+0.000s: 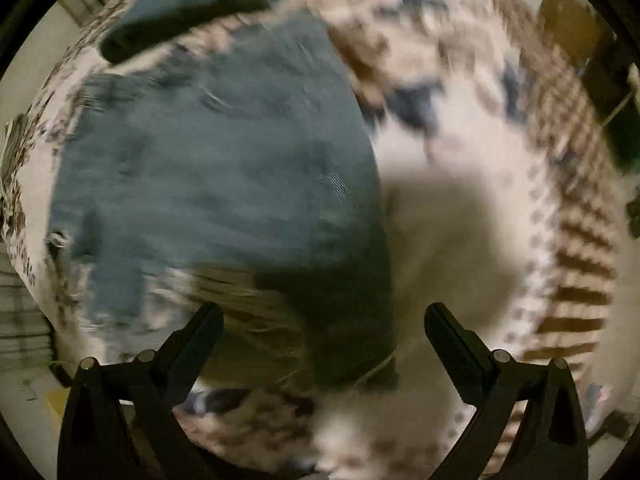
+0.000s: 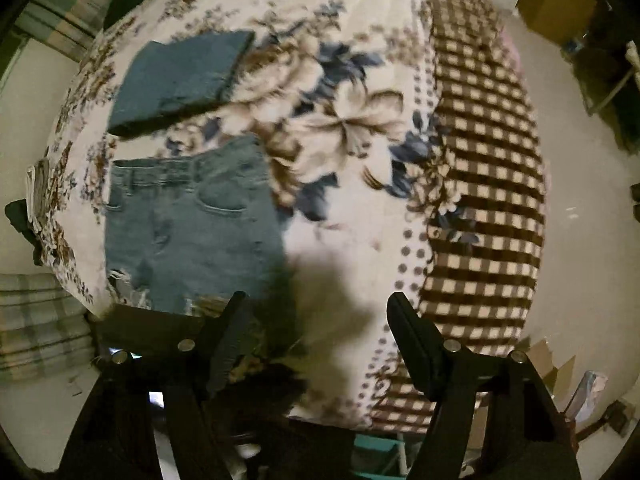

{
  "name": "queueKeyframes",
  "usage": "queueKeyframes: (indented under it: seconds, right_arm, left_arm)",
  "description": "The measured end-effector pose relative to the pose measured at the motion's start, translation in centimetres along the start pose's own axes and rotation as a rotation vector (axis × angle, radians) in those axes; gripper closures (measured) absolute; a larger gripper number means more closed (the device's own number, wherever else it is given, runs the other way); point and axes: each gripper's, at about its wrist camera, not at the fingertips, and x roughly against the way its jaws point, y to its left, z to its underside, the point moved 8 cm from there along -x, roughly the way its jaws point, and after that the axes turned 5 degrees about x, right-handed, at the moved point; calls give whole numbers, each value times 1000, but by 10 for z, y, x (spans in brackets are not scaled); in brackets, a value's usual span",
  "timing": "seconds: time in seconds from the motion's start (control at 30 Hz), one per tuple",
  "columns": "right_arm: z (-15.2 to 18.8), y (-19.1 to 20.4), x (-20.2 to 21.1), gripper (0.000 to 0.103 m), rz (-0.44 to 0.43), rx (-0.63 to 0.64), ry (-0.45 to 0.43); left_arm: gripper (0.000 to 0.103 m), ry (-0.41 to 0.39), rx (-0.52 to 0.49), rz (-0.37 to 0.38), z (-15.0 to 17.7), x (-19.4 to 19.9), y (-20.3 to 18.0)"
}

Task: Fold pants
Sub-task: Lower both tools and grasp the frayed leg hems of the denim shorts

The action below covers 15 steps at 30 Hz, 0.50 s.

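A pair of blue ripped jeans (image 2: 188, 232) lies flat on a floral blanket (image 2: 340, 120), waistband toward the far side; in the left wrist view the jeans (image 1: 216, 184) fill the middle, blurred. My left gripper (image 1: 324, 320) is open and empty, just above the jeans' near edge. My right gripper (image 2: 316, 312) is open and empty, above the blanket to the right of the jeans' lower edge. The jeans' lower part is hidden in shadow.
A second, folded blue garment (image 2: 180, 80) lies on the blanket beyond the jeans. The blanket has a brown checked band (image 2: 488, 200) on the right. Cardboard boxes (image 2: 556, 4) stand on the floor at the far right. A plaid cloth (image 2: 36, 320) lies at the left.
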Motion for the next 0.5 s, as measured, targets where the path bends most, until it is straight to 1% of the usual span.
queueKeyframes:
  seconds: [0.03, 0.07, 0.1, 0.13, 0.17, 0.2, 0.23, 0.27, 0.33, 0.4, 0.5]
  right_arm:
    - [-2, -6, -11, 30, -13, -3, 23]
    - [-4, -7, -22, 30, -39, -3, 40]
    - [-7, -8, -34, 30, -72, 1, 55]
    - [-13, -9, -47, 30, -96, 4, 69]
    - [-16, -6, -56, 30, -112, 10, 79]
    - [-22, -3, -69, 30, -138, 26, 90]
    - [-30, 0, -81, 30, -153, 42, 96]
    - [-37, 7, -92, 30, -165, 58, 102]
    - [-50, 23, -114, 30, -198, 80, 111]
    - [-69, 39, -139, 30, -243, 86, 123]
    - [-97, 66, -172, 30, -301, 82, 130]
  left_arm:
    - [13, 14, 2, -17, 3, -14, -4]
    - [19, 30, 14, -21, 5, -25, -4]
    - [26, 41, 40, -3, 7, -33, -2]
    - [28, 22, 63, 22, 5, -34, 1]
    - [31, -13, 94, 60, 2, -31, 6]
    - [40, -40, 127, 94, 0, -27, 12]
    - [54, -56, 145, 114, -2, -24, 18]
    - [60, -74, 160, 134, -4, -19, 24]
    - [80, -92, 178, 174, -7, -12, 35]
    - [88, -106, 173, 214, -10, -4, 44]
    - [92, -110, 160, 256, -14, 8, 55]
